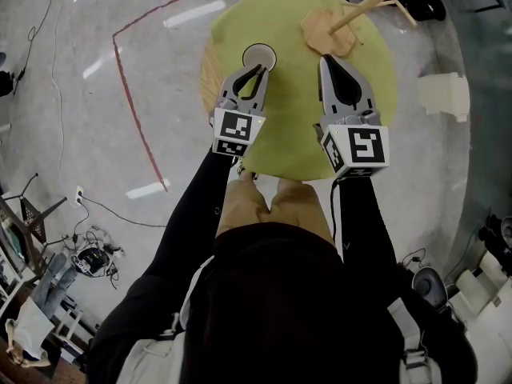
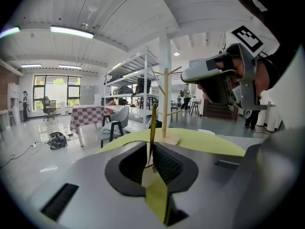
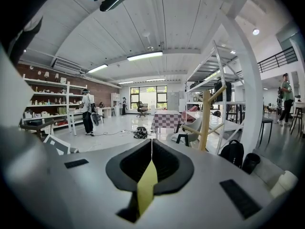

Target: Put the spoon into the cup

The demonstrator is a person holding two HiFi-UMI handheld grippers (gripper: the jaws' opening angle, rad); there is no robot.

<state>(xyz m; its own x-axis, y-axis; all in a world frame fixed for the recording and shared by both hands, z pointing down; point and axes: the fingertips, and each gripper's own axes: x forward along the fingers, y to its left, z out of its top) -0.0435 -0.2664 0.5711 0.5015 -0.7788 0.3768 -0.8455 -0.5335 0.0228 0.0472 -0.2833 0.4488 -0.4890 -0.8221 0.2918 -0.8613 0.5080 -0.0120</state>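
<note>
- Left tongs (image 2: 150, 147): pads pressed together on the spoon (image 2: 152, 123). Its thin dark handle stands upright out of the grip toward 12 o'clock. The bowl end is below the jaws and hidden.
- Right tongs (image 3: 151, 144): closed flat, nothing between the pads, hovering over the desk (image 1: 296, 134) at 3 o'clock of the left pair.
- Cup (image 1: 258, 56): white rim, dark inside, standing on the desk just beyond the left tips at 12 o'clock. Whether the spoon's tip is already inside the rim I cannot tell.
- Wooden branch stand (image 1: 330, 32): at 12 o'clock of the right tongs, clear of the cup.
- Handling, my judgement: spoon looks light, stiff and slim, so it is likely to swivel in a pinch. Hold it mid-handle or higher and keep it vertical. The cup looks light and may tip if the rim is knocked.
</note>
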